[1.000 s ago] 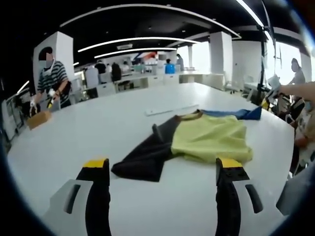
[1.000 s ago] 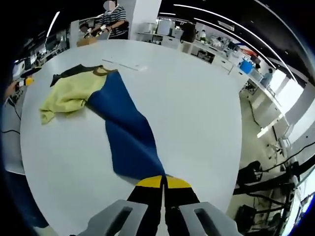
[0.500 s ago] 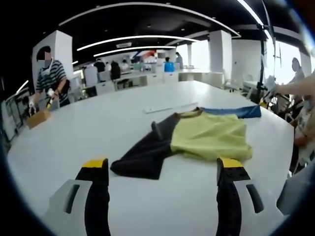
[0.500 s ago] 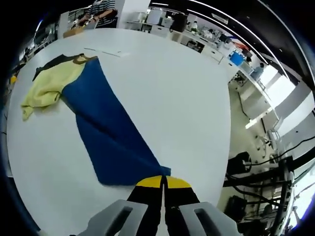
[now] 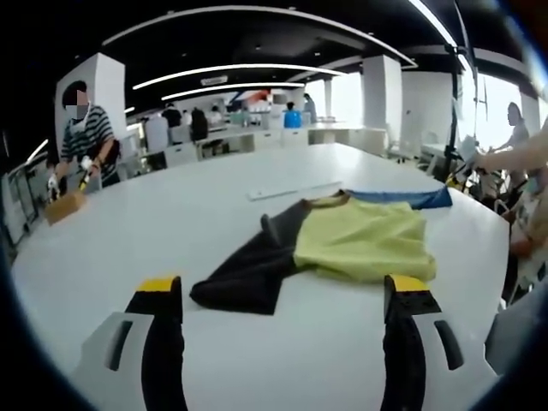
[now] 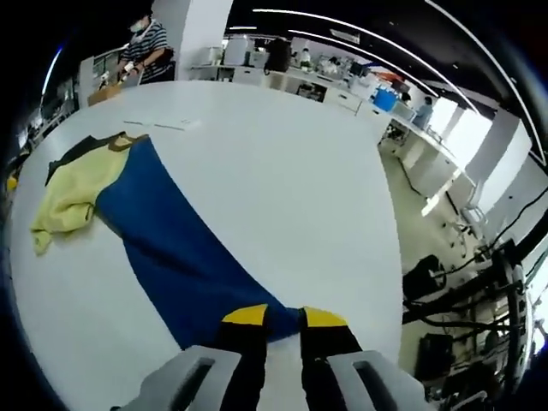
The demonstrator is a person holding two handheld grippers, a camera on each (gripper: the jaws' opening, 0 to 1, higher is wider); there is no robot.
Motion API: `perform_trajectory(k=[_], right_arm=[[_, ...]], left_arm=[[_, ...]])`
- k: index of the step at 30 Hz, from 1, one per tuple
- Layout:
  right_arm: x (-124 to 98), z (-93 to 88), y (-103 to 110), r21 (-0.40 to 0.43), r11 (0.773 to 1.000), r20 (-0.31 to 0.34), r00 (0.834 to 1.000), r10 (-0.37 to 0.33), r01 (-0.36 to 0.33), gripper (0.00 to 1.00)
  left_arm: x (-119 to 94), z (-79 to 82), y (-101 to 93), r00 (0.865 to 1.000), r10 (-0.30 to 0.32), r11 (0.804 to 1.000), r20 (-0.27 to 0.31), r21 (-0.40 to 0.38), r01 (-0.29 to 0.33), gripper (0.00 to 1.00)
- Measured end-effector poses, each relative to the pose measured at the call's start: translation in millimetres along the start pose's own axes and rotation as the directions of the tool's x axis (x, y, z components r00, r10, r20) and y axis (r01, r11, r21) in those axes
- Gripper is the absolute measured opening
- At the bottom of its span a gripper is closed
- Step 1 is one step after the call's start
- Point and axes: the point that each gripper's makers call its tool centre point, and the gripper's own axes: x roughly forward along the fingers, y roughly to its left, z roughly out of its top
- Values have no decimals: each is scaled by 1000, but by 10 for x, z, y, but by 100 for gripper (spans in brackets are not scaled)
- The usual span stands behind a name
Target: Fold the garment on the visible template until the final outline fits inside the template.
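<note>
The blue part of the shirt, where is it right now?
In the right gripper view the blue panel stretches across the white table from the yellow panel to the right gripper.

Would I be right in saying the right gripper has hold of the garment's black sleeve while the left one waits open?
Not quite: in the right gripper view the right gripper holds the blue sleeve. The left gripper does wait open.
</note>
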Motion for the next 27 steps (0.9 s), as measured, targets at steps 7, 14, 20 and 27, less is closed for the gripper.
perform_trajectory(k=[7, 14, 20, 27], right_arm=[[-100, 219, 547, 20, 986, 108, 980, 165, -168, 55], [-189, 348, 1011, -34, 965, 140, 954, 264, -262, 75], [-289, 495, 1493, -68, 934, 179, 916, 359, -352, 85], [-399, 658, 2065, -143, 885, 199, 863, 464, -443, 95]], left_arm=[[-16, 49, -55, 1000, -26, 1000, 10, 8, 26, 99], [-34, 71, -131, 998, -57, 998, 10, 6, 57, 99], [-45, 66, -182, 997, -75, 997, 6, 6, 75, 99], [-59, 64, -228, 996, -92, 996, 9, 10, 92, 99]])
